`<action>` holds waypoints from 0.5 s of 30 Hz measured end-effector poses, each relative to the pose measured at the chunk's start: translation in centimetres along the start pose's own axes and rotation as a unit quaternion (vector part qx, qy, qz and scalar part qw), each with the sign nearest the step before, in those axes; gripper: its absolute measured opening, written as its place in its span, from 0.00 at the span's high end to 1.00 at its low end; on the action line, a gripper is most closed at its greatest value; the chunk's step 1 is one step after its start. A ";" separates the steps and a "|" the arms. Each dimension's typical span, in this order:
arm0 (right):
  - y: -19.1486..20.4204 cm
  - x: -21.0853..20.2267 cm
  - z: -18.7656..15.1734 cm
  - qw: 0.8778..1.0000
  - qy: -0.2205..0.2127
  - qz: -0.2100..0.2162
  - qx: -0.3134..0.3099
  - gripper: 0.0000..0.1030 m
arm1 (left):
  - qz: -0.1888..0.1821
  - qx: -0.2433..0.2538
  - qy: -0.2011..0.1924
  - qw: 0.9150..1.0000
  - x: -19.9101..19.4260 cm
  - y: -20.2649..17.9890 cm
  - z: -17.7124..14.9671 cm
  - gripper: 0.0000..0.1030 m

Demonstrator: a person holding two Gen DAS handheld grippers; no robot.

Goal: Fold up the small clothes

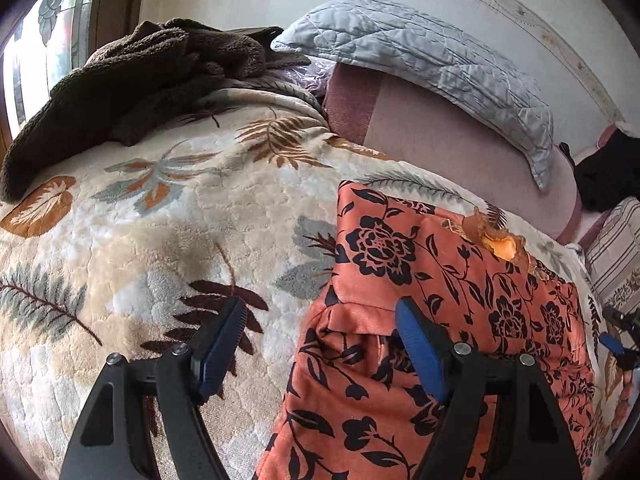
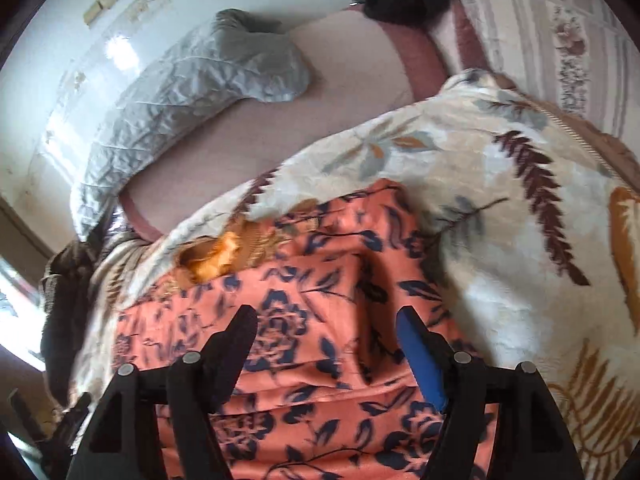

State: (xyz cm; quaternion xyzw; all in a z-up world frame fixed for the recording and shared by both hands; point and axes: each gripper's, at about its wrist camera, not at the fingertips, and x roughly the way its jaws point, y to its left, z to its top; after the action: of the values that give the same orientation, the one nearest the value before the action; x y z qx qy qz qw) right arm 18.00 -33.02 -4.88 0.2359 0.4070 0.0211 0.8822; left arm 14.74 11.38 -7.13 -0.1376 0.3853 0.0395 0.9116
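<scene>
Both tongs are hanging apart, gripping nothing — left tongs [image 1: 320, 344] straddling the near-left edge of the orange floral garment [image 1: 440, 280], right tongs [image 2: 326, 344] hovering right above its middle. It's lying on the leaf-print blanket [image 1: 180, 220], long axis running away — right hand looking nearer.

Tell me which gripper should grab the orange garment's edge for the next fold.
Left, probably. The left gripper is open and straddles the orange garment's side edge. The right gripper, also open, hovers over its middle, away from any edge.
</scene>
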 end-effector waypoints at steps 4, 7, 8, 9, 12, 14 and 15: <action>0.0 3.4 1.8 0.999 0.032 0.018 0.011 0.27 | -0.002 0.014 0.008 1.000 0.4 -0.6 -0.4 0.25; -2.6 7.4 1.9 0.994 0.097 -0.009 0.056 0.29 | -0.004 0.016 0.012 1.000 0.6 -0.7 -0.5 0.25; -3.0 7.8 2.0 0.993 0.101 -0.016 0.059 0.30 | -0.005 0.018 0.014 1.000 0.7 -0.8 -0.6 0.25; -3.0 7.4 2.2 0.994 0.090 -0.023 0.061 0.30 | -0.006 0.019 0.015 1.000 0.8 -0.8 -0.6 0.25; -0.9 4.5 3.1 0.999 0.028 -0.008 0.030 0.27 | -0.010 0.020 0.011 1.000 0.5 -0.8 -0.5 0.25; 1.2 2.9 3.2 1.000 -0.012 -0.015 -0.010 0.27 | -0.012 0.022 0.010 1.000 0.4 -0.9 -0.5 0.25; 1.8 2.9 3.2 1.000 -0.008 -0.001 -0.020 0.27 | -0.013 0.023 0.010 1.000 0.4 -0.9 -0.5 0.25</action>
State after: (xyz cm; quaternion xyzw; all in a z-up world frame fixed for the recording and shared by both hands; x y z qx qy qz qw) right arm 22.53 -32.02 -4.42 0.2180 0.3998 0.0269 0.8899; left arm 14.89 10.40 -7.56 -0.1216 0.3934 0.0175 0.9111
